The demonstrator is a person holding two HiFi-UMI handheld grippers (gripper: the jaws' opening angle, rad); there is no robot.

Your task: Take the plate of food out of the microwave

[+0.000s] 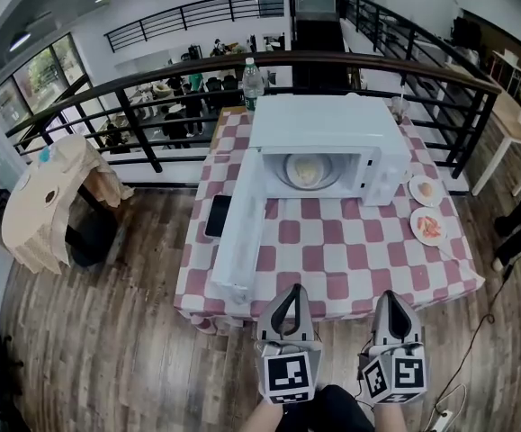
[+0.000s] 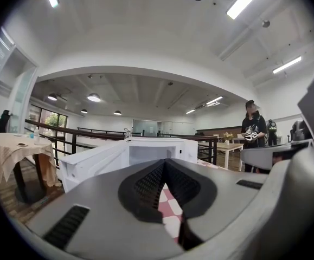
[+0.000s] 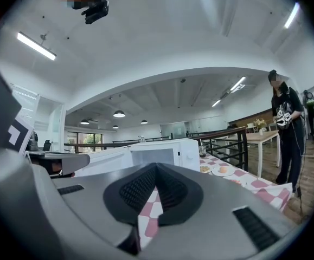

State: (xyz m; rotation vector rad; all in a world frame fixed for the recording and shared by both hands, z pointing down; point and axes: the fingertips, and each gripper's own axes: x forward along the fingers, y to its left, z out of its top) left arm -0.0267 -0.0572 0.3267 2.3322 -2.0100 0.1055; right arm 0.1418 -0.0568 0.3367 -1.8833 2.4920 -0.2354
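Observation:
A white microwave point(image 1: 323, 138) stands on the red-and-white checked table point(image 1: 350, 259). Its door point(image 1: 242, 232) hangs open toward the front left. Inside it a plate of pale food point(image 1: 307, 171) rests on the turntable. My left gripper point(image 1: 293, 289) and right gripper point(image 1: 389, 295) hover side by side at the table's near edge, well short of the microwave. Both are shut with nothing between the fingers. In the left gripper view the left gripper point(image 2: 165, 162) points at the microwave point(image 2: 146, 151). The right gripper point(image 3: 155, 166) faces the microwave point(image 3: 152, 155) too. The plate does not show in either gripper view.
Two small plates of food point(image 1: 425, 190) point(image 1: 429, 227) lie right of the microwave, and a black phone point(image 1: 218, 215) lies left of the door. A water bottle point(image 1: 252, 81) stands behind, by the black railing point(image 1: 152, 88). A person point(image 3: 284, 123) stands to the right, and a draped round table point(image 1: 49, 196) to the left.

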